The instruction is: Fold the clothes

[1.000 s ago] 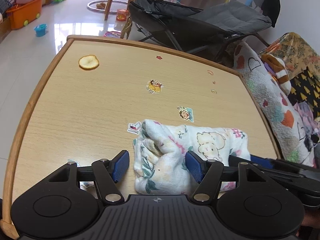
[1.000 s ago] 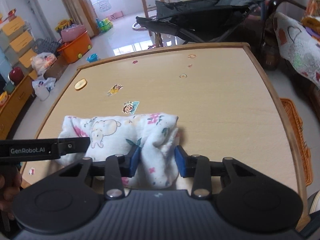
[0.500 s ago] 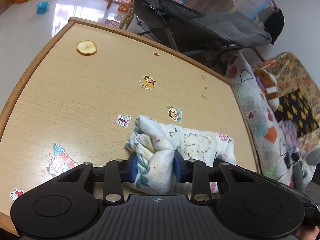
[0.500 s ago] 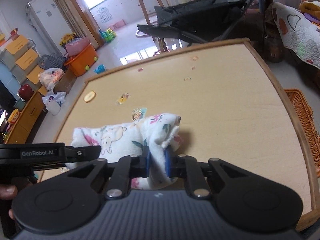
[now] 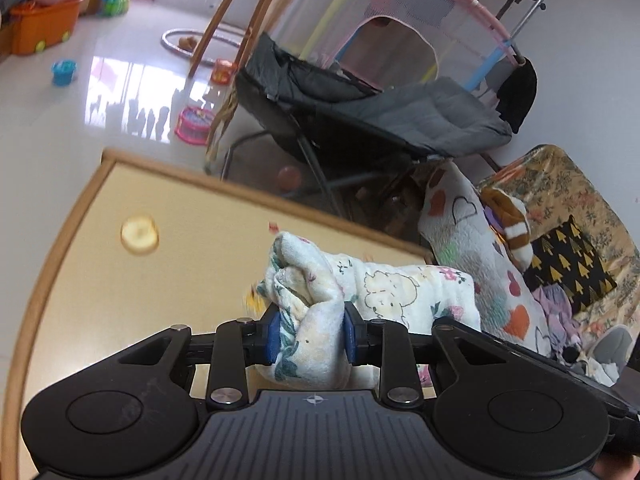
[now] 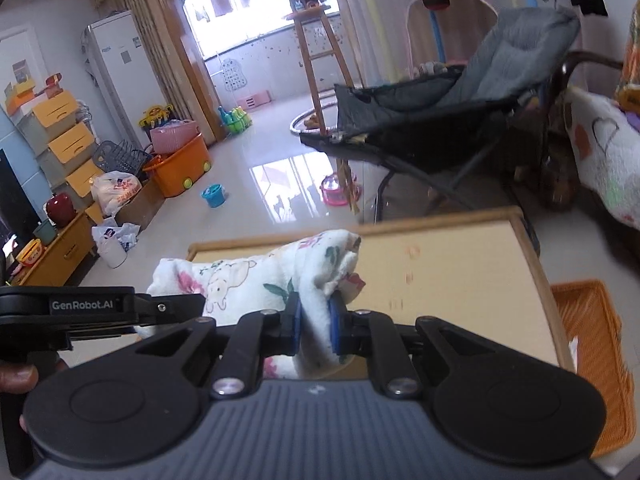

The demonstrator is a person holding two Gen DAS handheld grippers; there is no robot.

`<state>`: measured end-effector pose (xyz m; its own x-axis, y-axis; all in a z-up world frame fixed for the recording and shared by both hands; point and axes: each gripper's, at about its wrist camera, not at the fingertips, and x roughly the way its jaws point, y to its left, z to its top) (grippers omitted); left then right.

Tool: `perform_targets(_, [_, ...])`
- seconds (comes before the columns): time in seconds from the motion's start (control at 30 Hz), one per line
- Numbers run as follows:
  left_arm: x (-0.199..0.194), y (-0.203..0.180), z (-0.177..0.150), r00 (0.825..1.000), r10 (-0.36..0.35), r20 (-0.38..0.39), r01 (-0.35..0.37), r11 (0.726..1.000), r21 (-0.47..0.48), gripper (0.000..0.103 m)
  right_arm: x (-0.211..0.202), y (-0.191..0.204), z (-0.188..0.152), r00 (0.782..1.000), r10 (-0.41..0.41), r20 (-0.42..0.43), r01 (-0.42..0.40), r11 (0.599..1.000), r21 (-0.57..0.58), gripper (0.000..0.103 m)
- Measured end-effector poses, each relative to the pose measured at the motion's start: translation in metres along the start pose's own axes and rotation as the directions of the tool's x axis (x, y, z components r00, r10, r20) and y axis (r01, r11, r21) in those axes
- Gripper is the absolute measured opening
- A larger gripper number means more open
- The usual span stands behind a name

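both tongs clamped on the folded cloth, held over the table

my left gripper (image 5: 309, 334) has its blue pads pinched on one bunched end of the printed cloth (image 5: 372, 288). my right gripper (image 6: 313, 328) is closed narrow on the other end of the same cloth (image 6: 240, 276). the cloth hangs between the two, above the wooden table (image 5: 192, 248) on its near side, and i cannot tell whether any part touches the top.

the table is pale wood with a darker raised rim and rounded corners. beyond its far edge stands a grey reclining chair (image 5: 392, 120) on a glossy white tiled floor.

the left view alone shows a round yellowish disc (image 5: 139, 234) on the table left of the cloth, a heart-print blanket (image 5: 460, 232) right of the table, and a black cushion with gold trees (image 5: 568, 264) further right. the right view alone shows an orange woven basket (image 6: 596, 344) right of the table, an orange toy bin (image 6: 180, 168) far left of it, a wooden ladder (image 6: 324, 52) beyond the far edge, and my left gripper's black body marked genrobot.ai just left of the cloth.

the cloth is white and soft, printed with cartoon animals, pink flowers and green leaves, folded into a thick roll with both ends crumpled.
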<state>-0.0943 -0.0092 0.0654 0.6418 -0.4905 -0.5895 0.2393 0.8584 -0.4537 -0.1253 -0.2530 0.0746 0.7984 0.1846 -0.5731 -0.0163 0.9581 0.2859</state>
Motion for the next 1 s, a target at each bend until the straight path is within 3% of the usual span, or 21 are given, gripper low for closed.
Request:
perform_targets(0.43, [0.078,0.011,0.064,0.995,0.102,0.003,-0.102,0.993,0.061,0.030,0.077,-0.003,0.029,0.997,-0.069,-0.022,0.068,0.997,-0.045,0.014])
perform_targets(0.67, [0.116,0.025,0.066,0.989,0.137,-0.051,-0.132,0.987,0.091,0.032,0.113,-0.017,0.015,0.991,-0.109,-0.081,0.108,0.994,-0.015,0.014])
perform_targets(0.87, [0.124,0.047,0.063,0.993,0.110,-0.041,-0.109,0.993,0.036,0.045,0.121,-0.023,-0.005,0.990,-0.116,-0.079,0.115,0.993,-0.021,0.016])
perform_targets(1.0, [0.121,0.054,0.059,0.995,0.099,-0.016,-0.099,0.995,-0.006,0.047,0.118,-0.025,-0.004,0.993,-0.105,-0.058,0.105,0.994,-0.012,0.018])
